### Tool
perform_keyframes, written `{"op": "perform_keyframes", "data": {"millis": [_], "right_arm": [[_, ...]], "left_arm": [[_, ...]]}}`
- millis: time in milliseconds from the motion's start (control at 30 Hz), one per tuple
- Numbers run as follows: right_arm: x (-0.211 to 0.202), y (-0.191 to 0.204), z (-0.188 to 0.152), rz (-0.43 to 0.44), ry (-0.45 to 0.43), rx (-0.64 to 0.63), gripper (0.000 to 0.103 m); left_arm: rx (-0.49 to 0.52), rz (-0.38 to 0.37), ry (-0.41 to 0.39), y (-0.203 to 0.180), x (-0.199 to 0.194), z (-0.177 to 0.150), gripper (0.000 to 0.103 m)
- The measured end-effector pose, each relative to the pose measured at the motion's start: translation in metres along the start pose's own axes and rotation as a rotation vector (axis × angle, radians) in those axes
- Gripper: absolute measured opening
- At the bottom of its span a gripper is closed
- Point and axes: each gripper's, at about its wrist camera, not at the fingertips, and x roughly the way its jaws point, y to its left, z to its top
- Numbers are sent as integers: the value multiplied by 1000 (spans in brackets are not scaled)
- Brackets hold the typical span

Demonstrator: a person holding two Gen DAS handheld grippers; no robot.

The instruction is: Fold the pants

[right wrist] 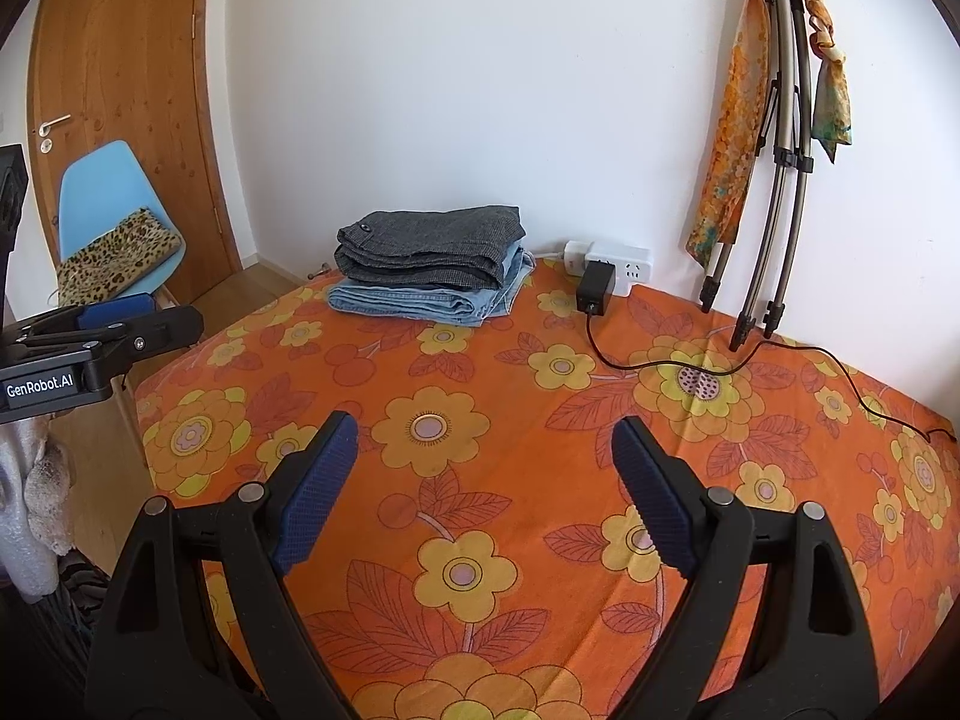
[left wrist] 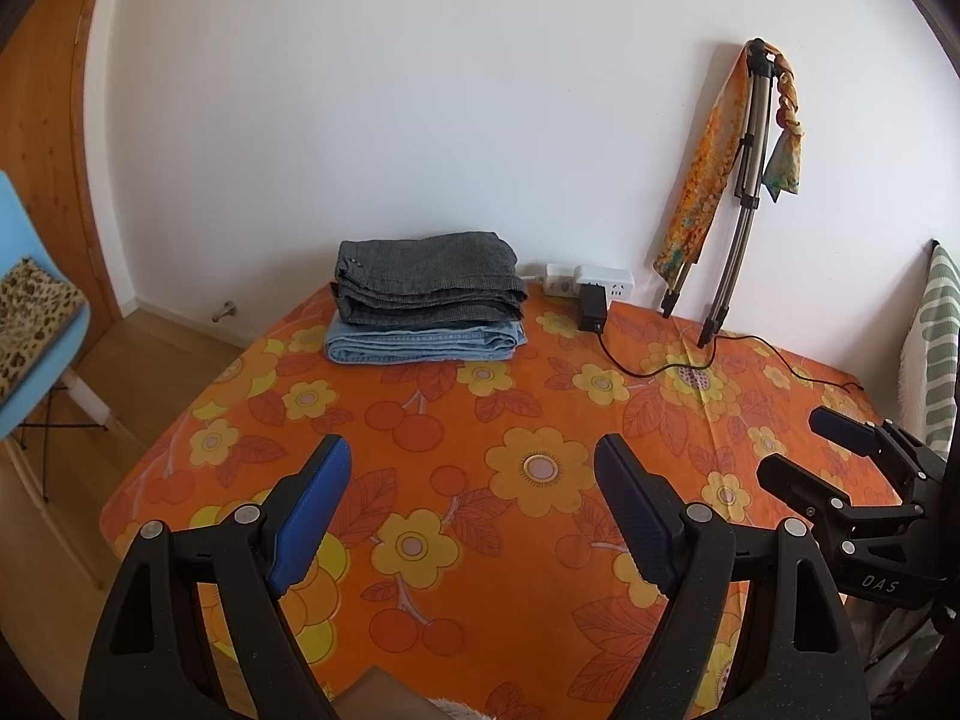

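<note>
Folded grey pants (left wrist: 426,285) (right wrist: 429,246) lie stacked on folded light-blue jeans (left wrist: 420,345) (right wrist: 420,300) at the far edge of the table, by the wall. My left gripper (left wrist: 471,456) is open and empty above the orange flowered tablecloth (left wrist: 480,420), well short of the stack. My right gripper (right wrist: 483,435) is open and empty too, over the cloth (right wrist: 510,396). Each gripper shows in the other's view: the right one (left wrist: 804,450) at the right edge, the left one (right wrist: 144,315) at the left edge.
A white power strip (left wrist: 591,282) (right wrist: 612,258) with a black adapter (right wrist: 595,294) and a trailing cable (right wrist: 780,354) sits at the back. A folded tripod with scarves (left wrist: 741,180) (right wrist: 774,150) leans on the wall. A blue chair with a leopard-print bag (right wrist: 120,258) stands left, by a wooden door.
</note>
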Motion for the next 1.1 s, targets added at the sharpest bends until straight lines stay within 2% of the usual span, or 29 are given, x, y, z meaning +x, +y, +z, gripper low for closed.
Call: {"op": "perform_keyframes", "data": {"millis": [1100], "right_arm": [[0,0,0,8,5,7,89]], "left_arm": [[2,4,-5,1,0,-1,83]]}}
